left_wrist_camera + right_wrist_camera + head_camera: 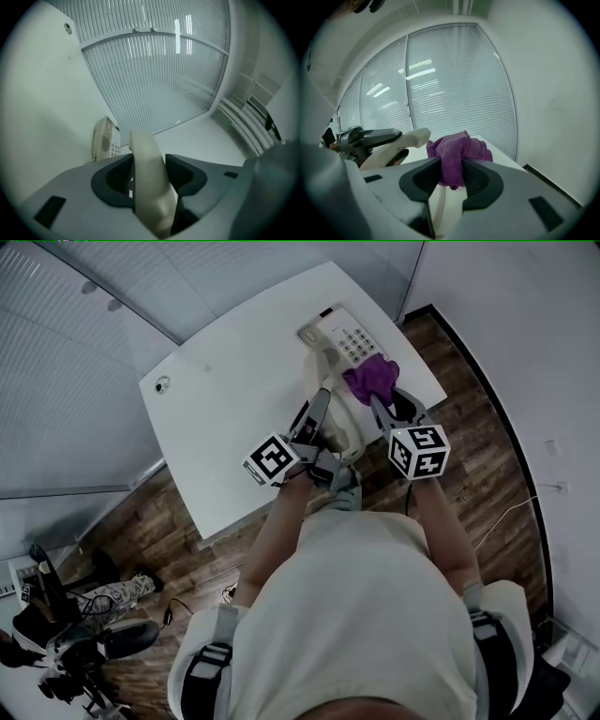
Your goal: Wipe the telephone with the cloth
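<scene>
A cream telephone base (339, 334) with a keypad stands at the far right corner of the white table (234, 399). My left gripper (321, 413) is shut on its cream handset (343, 432), lifted off the base and held over the table's near edge. In the left gripper view the handset (149, 187) stands up between the jaws of the left gripper (149, 164), with the base (105, 139) behind. My right gripper (382, 401) is shut on a bunched purple cloth (372, 378). The cloth (457, 152) sits close beside the handset's end (412, 137). A coiled cord (438, 206) hangs below.
Glass walls with blinds (66, 362) close off the table's left and far sides. A white wall (525, 352) runs along the right above a wood floor (487, 446). Camera gear and cables (66, 634) lie on the floor at lower left. A small round port (162, 384) marks the table's left corner.
</scene>
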